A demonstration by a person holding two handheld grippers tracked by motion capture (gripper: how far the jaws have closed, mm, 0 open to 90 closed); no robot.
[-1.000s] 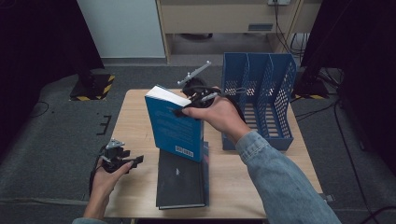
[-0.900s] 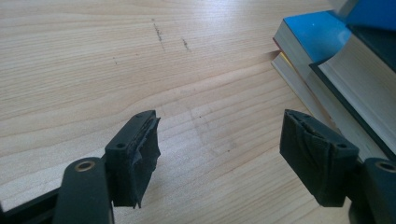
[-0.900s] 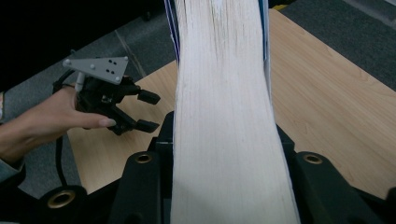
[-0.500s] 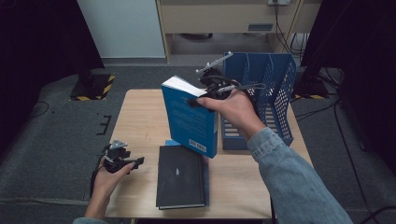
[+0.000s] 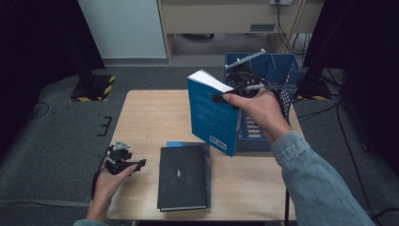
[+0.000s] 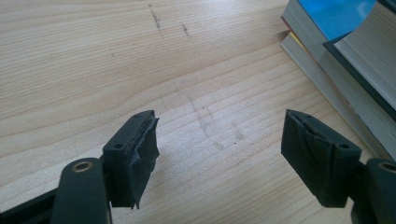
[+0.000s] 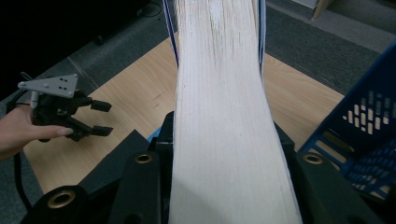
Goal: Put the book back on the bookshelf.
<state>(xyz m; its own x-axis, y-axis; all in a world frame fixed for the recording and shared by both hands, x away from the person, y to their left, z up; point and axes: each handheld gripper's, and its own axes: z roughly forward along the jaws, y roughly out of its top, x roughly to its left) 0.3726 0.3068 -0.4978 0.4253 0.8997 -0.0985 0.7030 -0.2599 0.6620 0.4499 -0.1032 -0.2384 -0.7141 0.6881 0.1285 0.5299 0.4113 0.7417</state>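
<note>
Clamping a blue book [image 5: 214, 113] by its top edge, the right tongs [image 5: 237, 89] hold it upright in the air just beside the blue file rack [image 5: 282, 70], on the rack's left. Its white page edge [image 7: 224, 116] sits pressed between the two black jaws. Well left of the rack, the left tongs [image 5: 134, 165] rest apart over the wooden surface [image 6: 140, 60], gripping nothing, near a black book [image 5: 183, 176] lying flat on another.
</note>
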